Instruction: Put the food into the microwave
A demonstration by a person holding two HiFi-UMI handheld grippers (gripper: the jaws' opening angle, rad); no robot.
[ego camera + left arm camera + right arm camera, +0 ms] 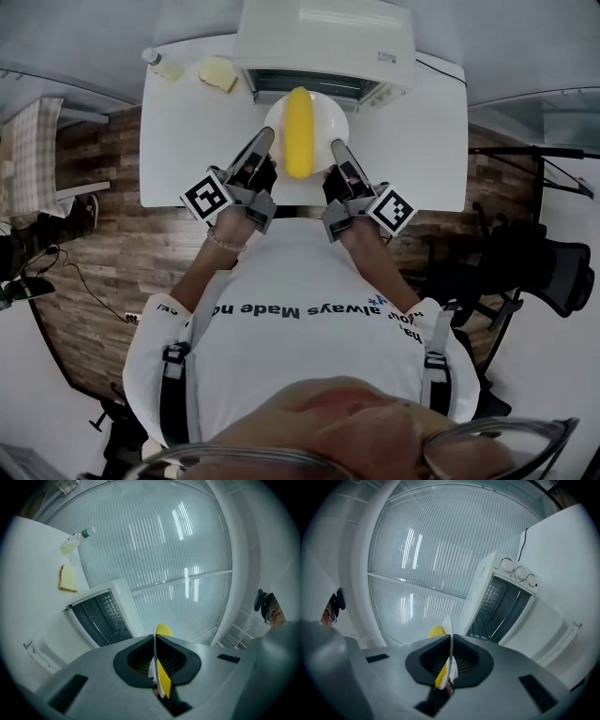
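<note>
A white plate (323, 119) carrying a yellow cob of corn (299, 131) hangs above the white table, just in front of the open white microwave (323, 42). My left gripper (263, 142) is shut on the plate's left rim and my right gripper (338, 150) is shut on its right rim. In the left gripper view the plate's edge (155, 656) runs between the pads with the corn (163, 631) behind it, and the microwave's dark cavity (101, 618) is to the left. The right gripper view shows the plate rim (449, 641), the corn (437, 632) and the microwave's cavity (499, 611).
A slice of bread (218, 74) and a small bottle (161, 64) lie on the white table (187, 141) left of the microwave. The microwave's door (309, 87) hangs open and down toward the plate. Wooden floor lies beyond the table's edges; a dark chair (548, 267) stands at right.
</note>
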